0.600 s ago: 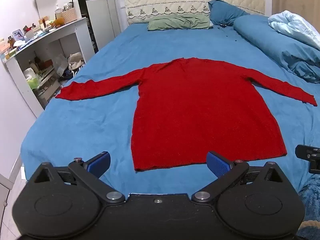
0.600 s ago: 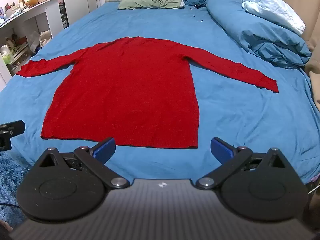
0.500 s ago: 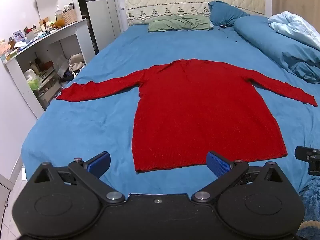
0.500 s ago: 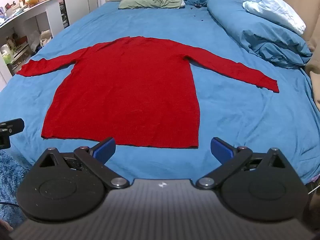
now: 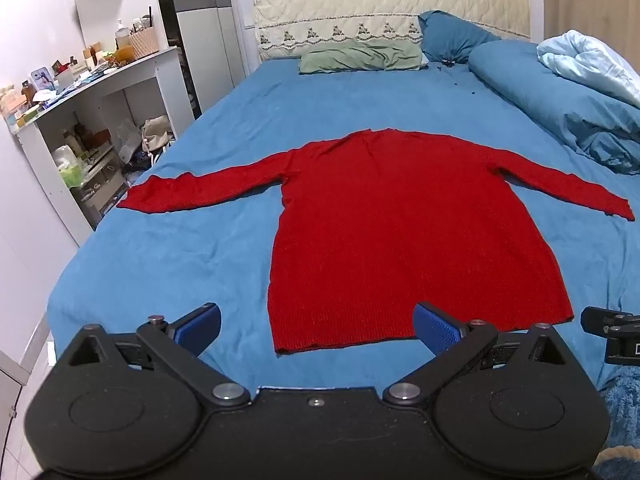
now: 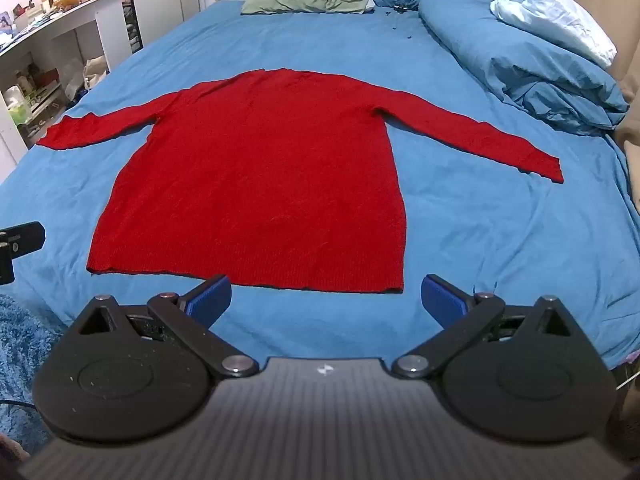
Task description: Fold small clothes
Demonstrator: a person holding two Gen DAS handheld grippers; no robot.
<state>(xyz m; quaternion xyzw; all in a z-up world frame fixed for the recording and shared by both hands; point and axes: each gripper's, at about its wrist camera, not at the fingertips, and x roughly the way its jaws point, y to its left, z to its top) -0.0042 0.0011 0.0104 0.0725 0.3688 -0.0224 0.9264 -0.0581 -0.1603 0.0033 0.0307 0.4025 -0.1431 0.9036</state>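
A red long-sleeved sweater (image 5: 400, 232) lies flat on the blue bed (image 5: 180, 256), sleeves spread left and right, hem nearest me. It also shows in the right wrist view (image 6: 260, 184). My left gripper (image 5: 316, 326) is open and empty, above the hem's left corner near the bed's front edge. My right gripper (image 6: 326, 294) is open and empty, just in front of the hem's right part. Part of the right gripper (image 5: 612, 330) shows at the left view's right edge.
A rolled blue duvet (image 6: 520, 64) lies along the bed's right side. Pillows (image 5: 360, 56) sit at the headboard. A cluttered white shelf unit (image 5: 80, 120) stands left of the bed. A blue rug (image 6: 20, 340) lies on the floor at the bed's foot.
Both views have shifted only slightly; the left camera tilted up a little, so the sweater sits lower in its frame. The sweater has not moved and both grippers remain open.
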